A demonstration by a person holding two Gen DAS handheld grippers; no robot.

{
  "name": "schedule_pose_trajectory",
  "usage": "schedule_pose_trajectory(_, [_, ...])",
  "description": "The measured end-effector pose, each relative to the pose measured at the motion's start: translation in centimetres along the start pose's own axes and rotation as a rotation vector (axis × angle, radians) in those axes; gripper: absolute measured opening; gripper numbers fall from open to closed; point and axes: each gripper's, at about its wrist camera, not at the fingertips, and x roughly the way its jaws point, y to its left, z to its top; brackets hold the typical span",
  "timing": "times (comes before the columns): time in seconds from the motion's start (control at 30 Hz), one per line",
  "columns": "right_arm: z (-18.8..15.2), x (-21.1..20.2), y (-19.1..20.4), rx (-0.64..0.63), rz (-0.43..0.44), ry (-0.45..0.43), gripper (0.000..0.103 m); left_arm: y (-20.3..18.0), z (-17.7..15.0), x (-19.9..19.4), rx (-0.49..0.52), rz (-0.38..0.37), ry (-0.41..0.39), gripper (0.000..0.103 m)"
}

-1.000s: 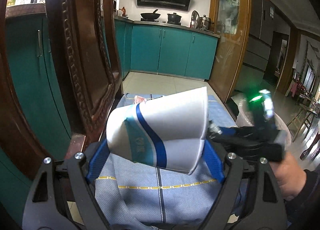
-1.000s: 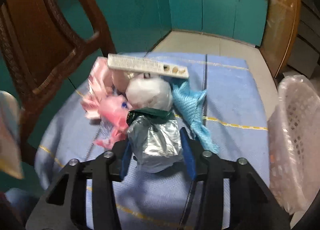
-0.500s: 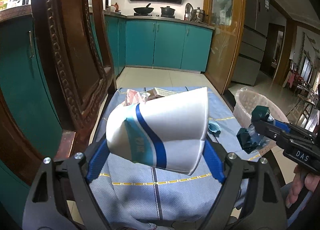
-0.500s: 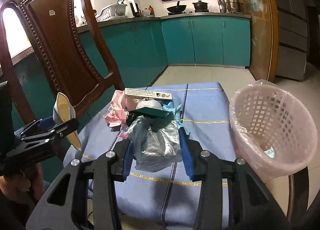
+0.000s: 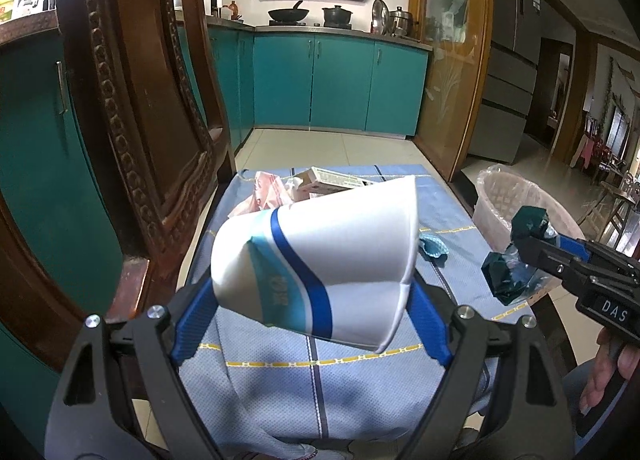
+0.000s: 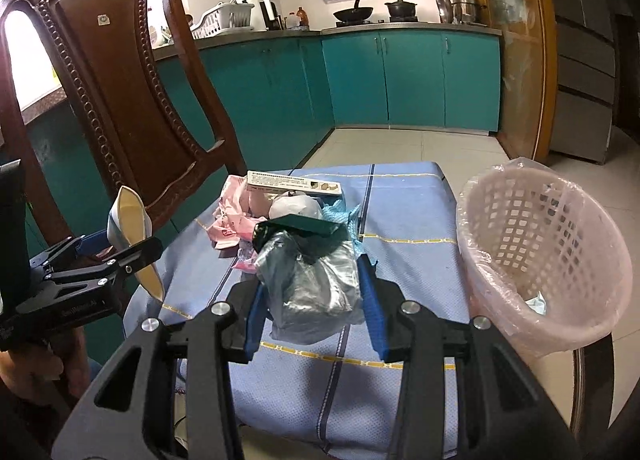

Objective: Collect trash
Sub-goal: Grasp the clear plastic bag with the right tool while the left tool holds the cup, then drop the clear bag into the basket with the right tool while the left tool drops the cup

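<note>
My left gripper (image 5: 310, 296) is shut on a squashed white paper cup (image 5: 320, 256) with blue stripes, held above the near end of the table; in the right wrist view that cup (image 6: 134, 236) shows edge-on at the left. My right gripper (image 6: 312, 292) is shut on a crumpled dark green and silver wrapper (image 6: 308, 272), held above the blue tablecloth (image 6: 404, 256). In the left wrist view this wrapper (image 5: 512, 272) hangs just in front of the pink basket (image 5: 520, 204). The pink basket (image 6: 540, 252), lined with clear plastic, stands at the table's right edge.
A trash pile lies at the table's far end: a flat white box (image 6: 294, 182), pink wrappers (image 6: 236, 216), a white ball of plastic (image 6: 296, 206) and a light blue wrapper (image 6: 344, 212). A carved wooden chair (image 6: 132, 100) stands at the left. Teal kitchen cabinets (image 6: 412, 76) are behind.
The right gripper has lifted the green and silver wrapper off the pile and drawn back toward the basket, then held still. The left gripper has kept the cup nearly in place.
</note>
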Motion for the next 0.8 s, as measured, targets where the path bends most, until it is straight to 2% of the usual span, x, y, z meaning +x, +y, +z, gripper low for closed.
schedule_pose_trajectory(0.8, [-0.26, 0.46, 0.23, -0.008, 0.002, 0.025, 0.042, 0.0, -0.19, 0.25, 0.004, 0.005, 0.007, 0.086])
